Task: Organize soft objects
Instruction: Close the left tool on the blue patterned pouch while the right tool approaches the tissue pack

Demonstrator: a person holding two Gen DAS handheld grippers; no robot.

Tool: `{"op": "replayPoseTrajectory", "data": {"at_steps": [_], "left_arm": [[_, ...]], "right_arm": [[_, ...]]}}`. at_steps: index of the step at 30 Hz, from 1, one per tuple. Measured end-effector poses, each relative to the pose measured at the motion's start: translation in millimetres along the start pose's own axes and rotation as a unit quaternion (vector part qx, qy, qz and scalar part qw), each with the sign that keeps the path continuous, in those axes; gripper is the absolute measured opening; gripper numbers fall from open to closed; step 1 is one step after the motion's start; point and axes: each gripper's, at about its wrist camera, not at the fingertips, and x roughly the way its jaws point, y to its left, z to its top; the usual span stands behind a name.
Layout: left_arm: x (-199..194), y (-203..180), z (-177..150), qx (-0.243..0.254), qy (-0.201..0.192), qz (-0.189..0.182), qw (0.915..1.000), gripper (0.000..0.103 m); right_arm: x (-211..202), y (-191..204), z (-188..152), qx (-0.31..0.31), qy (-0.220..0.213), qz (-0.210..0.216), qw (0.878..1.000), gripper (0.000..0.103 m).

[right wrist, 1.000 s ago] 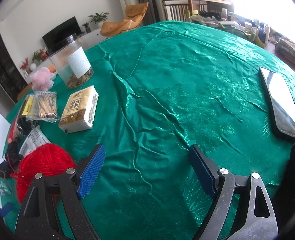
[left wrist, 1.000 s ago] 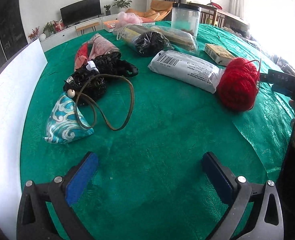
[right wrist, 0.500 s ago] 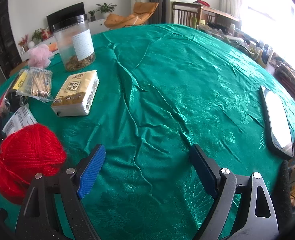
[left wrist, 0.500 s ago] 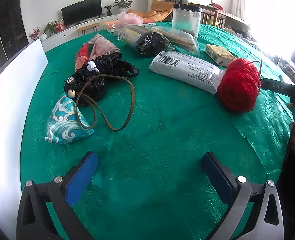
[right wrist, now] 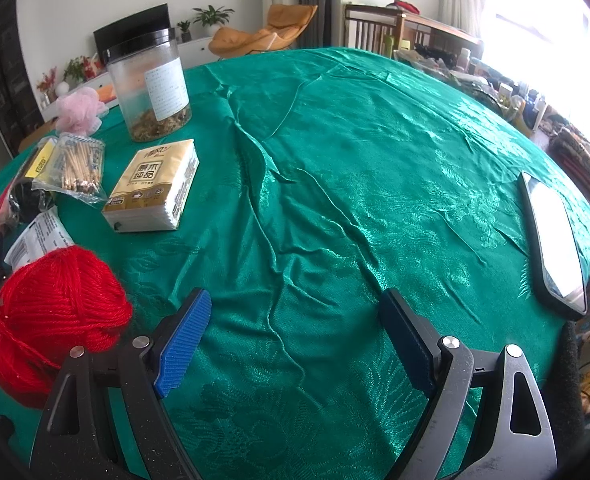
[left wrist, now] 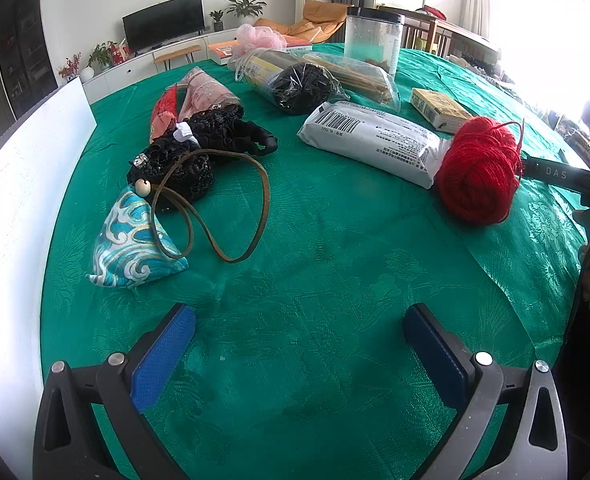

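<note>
Both grippers sit wide apart with nothing between the blue pads, just green tablecloth under them. The left gripper hovers low over the near edge of the table. At about 10 o'clock from it lies a blue-and-white patterned pouch with a wooden bead and a long brown cord looping out across the cloth. Just past the pouch, still around 11 o'clock, there's a heap of black lace fabric, with pink and red cloth touching its far side. At 12 o'clock further back is a clear bag of dark stuff, a pink mesh puff behind it, and a plastic jar with a black lid. At 1 o'clock a white packet with a barcode lies flat, its right end touching the red yarn ball at about 2 o'clock. The right gripper points over a bare, wrinkled stretch of cloth, and the same yarn ball sits just beside its left finger at 9 o'clock. At 11 o'clock there's a tissue pack, a bag of wooden sticks beyond it, and a dark phone-like slab at 2 o'clock near the table edge.
</note>
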Motion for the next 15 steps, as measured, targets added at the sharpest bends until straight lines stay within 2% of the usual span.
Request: {"op": "replayPoseTrajectory", "data": {"at_steps": [5, 12, 15], "left_arm": [[-0.8, 1.2, -1.5, -0.001, 0.003, -0.001, 1.0000, 0.103], [-17.3, 2.5, -20.3, 0.019, 0.013, -0.015, 0.9996, 0.103], [-29.5, 12.4, -20.3, 0.003, 0.008, -0.016, 0.9998, 0.103]], "right_arm": [[0.0, 0.1, -0.1, 0.000, 0.000, 0.000, 1.000, 0.088], [0.0, 0.9, -0.7, -0.001, 0.000, -0.001, 1.000, 0.088], [0.0, 1.0, -0.8, -0.001, 0.000, -0.001, 1.000, 0.088]]}}
